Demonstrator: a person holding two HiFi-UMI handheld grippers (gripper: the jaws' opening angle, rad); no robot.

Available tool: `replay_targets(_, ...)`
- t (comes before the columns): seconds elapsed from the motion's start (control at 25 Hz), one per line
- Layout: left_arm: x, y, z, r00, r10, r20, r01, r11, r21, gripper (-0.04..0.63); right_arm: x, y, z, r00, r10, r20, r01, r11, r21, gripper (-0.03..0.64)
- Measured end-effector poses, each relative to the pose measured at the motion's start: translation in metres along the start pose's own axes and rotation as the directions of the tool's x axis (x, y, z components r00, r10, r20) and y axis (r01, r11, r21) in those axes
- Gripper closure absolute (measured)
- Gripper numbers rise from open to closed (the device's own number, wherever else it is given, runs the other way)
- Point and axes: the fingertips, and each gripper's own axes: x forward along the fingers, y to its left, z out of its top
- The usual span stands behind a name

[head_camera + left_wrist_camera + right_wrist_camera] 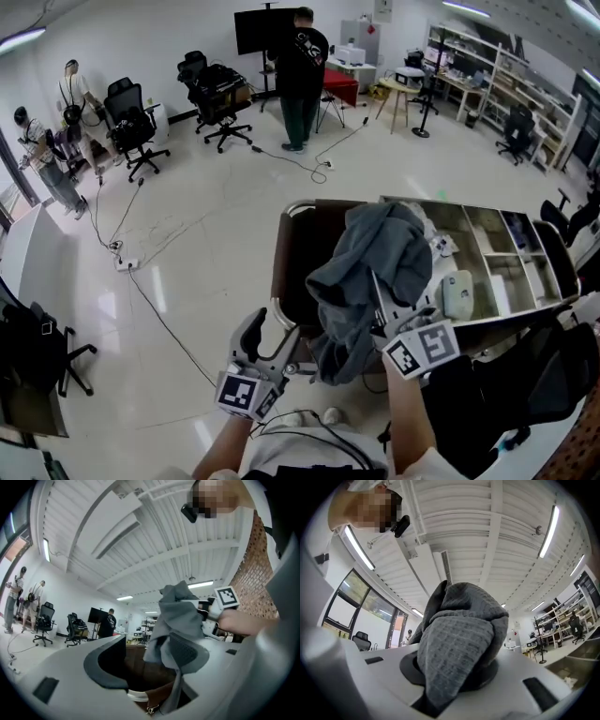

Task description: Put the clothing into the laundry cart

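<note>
A grey knitted garment [370,272] hangs bunched from my right gripper [377,298], which is shut on it above the near edge of the laundry cart [291,253], a brown fabric bin in a metal frame. In the right gripper view the garment [457,639] fills the space between the jaws and hides the fingertips. My left gripper [272,336] is held low at the cart's near left corner, its jaws apart and gripping nothing. In the left gripper view the brown cart [140,667] shows between the jaws, and the garment [176,616] hangs just beyond the right jaw.
A shallow tray table [539,248] with compartments and small items adjoins the cart on the right. A black chair [506,384] is at the lower right. Cables [159,314] run across the floor. A person [302,75] stands far back beside several office chairs.
</note>
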Motion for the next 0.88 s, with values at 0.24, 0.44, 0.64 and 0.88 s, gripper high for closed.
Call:
replay_targets(0.24, -0.004, 0.013, -0.003, 0.998, 0.058, -0.013, -0.058, 0.998, 0.035, 0.316, 0.094, -0.042, 0.035, 0.998, -0.01, 0.054, 0.011, 1.0, -0.023, 0.508)
replay_targets(0.44, -0.007, 0.032, -0.01, 0.994, 0.107, 0.008, -0.107, 0.992, 0.06, 0.316, 0.153, -0.07, -0.01, 0.991, -0.024, -0.135, 0.023, 1.0, -0.008, 0.497)
replay_targets(0.64, -0.005, 0.032, -0.015, 0.993, 0.114, -0.002, -0.114, 0.992, 0.062, 0.316, 0.146, -0.075, -0.116, 0.882, -0.001, -0.471, 0.0, 1.0, -0.002, 0.318)
replay_targets(0.88, 0.002, 0.029, -0.025, 0.994, 0.11, -0.02, -0.109, 0.993, 0.052, 0.314, 0.126, -0.069, -0.18, 0.81, 0.046, -0.585, -0.009, 0.998, 0.066, 0.169)
